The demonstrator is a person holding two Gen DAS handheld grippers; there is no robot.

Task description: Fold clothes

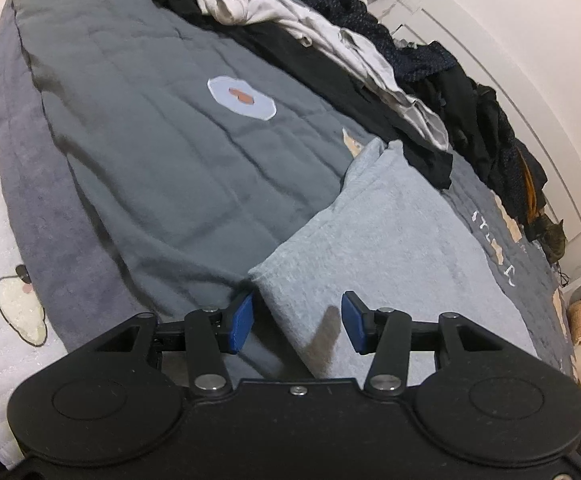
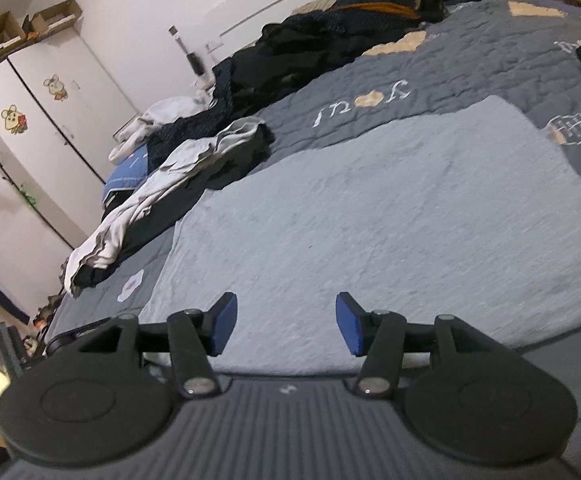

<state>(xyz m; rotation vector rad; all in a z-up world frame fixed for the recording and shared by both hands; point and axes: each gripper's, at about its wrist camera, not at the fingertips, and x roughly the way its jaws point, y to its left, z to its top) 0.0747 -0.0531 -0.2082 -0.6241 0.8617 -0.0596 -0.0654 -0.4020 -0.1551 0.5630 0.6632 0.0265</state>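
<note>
**Soft towel laid flat, both claws released over its near edge**

You are working on a dark grey quilt spread across the bed, with a heap of unfolded clothes along its far side, from about 12 to 2 o'clock in the left wrist view. The pale blue-grey towel lies flat on the quilt and fills the middle of the right wrist view; in the left view it runs off toward 3 o'clock.

Expect it to be light, thick and limp, not slippery: it will droop from wherever you pinch it, so take it by a corner or a hem, not mid-panel.

Your left gripper points steeply down at the towel's near left corner, jaws apart; the corner seems to lie between the pads unpinched, though blur makes contact hard to judge. Your right gripper tilts down over the towel's near edge, jaws parted with nothing clamped.
</note>
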